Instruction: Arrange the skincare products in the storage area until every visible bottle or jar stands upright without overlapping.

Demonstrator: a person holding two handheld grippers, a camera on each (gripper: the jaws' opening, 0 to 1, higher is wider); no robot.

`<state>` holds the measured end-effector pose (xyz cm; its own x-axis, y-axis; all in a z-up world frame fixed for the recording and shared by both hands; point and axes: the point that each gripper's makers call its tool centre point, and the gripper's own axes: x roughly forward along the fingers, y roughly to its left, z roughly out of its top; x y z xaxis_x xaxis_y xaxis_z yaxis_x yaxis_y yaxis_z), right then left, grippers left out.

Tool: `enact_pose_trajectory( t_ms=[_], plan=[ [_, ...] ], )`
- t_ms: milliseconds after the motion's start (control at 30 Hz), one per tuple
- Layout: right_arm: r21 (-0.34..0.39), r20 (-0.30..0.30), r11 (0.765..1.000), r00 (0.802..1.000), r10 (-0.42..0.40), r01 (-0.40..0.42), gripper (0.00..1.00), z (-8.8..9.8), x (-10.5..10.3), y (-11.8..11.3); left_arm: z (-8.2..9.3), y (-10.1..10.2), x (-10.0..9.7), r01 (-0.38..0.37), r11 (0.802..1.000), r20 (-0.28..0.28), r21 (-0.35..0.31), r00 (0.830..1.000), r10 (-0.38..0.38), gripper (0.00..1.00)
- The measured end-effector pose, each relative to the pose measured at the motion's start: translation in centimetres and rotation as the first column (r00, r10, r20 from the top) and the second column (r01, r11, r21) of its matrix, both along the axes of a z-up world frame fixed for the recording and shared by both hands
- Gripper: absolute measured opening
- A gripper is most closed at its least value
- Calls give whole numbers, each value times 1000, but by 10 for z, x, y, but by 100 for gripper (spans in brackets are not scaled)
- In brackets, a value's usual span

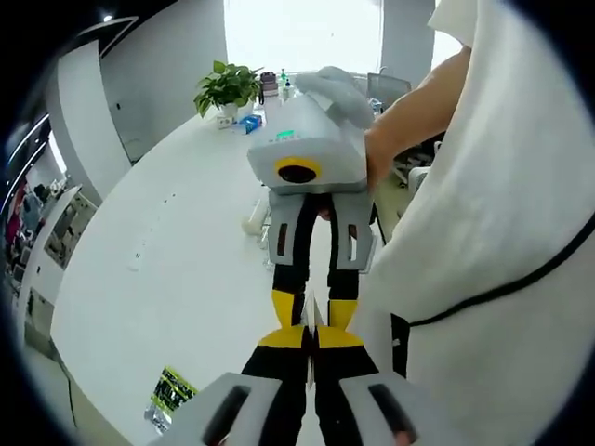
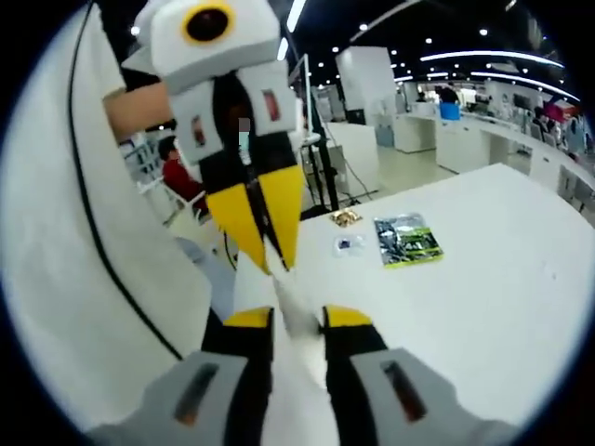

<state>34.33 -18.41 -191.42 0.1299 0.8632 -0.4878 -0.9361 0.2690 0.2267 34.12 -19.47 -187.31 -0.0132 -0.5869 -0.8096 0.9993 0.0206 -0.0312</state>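
Left gripper view. The left gripper (image 1: 311,327) rises from the bottom edge, its yellow-and-black jaws closed tip to tip with nothing between them. Directly ahead, the right gripper (image 1: 313,314) points back toward the camera, its own yellow tips pressed together and meeting the left gripper's tips. A hand (image 1: 379,153) in a white glove grips the right gripper's body. A person in a white garment with a dark seam line (image 1: 493,232) occupies the right side. A long white table (image 1: 177,251) runs away to the upper left. On its far end stand a potted plant (image 1: 228,88), a small blue item (image 1: 249,124), and a cluster of small bottles (image 1: 271,88), too small to identify further; they appear upright. Just beside the right gripper lies a small pale item (image 1: 254,219), kind unclear. A green-and-black packet (image 1: 170,391) lies at the near table edge.

Right gripper view. The right gripper (image 2: 297,318) rises from below, jaws a little apart, empty. The left gripper (image 2: 263,243) hangs from above, its yellow tips closed to a point just above the right gripper's jaws. The white garment (image 2: 84,279) fills the left side. On the white table (image 2: 483,279) lie a green-and-black packet (image 2: 407,239), a small clear sachet (image 2: 350,244) and a small gold-coloured item (image 2: 346,217), near one another. A seated person in red (image 2: 181,177) is in the background.
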Motion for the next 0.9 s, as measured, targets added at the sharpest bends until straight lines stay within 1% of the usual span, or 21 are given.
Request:
enact_pose_trajectory(
  t_ms=[300,500,567,633,733,767,900],
  plan=[
    [-12,-9,999,999,-33,33,24,-6,1,-5,1,0,4,-1,1000,-2,13,1000,1,0],
    [-41,-24,996,996,-83,82,26,-16,3,-15,2,4,12,-13,1000,7,25,1000,13,0],
    [-52,-45,991,991,-123,121,29,-20,3,-22,2,5,15,-15,999,8,29,1000,15,0],
    [-37,-55,985,983,-173,171,33,-21,3,-30,2,6,20,-14,999,8,39,1000,13,0],
    [-25,-58,981,979,-194,193,35,-21,1,-35,1,5,25,-5,999,9,49,1000,5,0],
    [-21,-68,977,974,-215,214,36,-22,1,-39,0,4,28,2,998,9,56,1000,-3,0],
    [-19,-81,971,968,-238,238,39,-23,1,-42,-1,3,30,9,998,9,64,1000,-10,0]
  ],
)
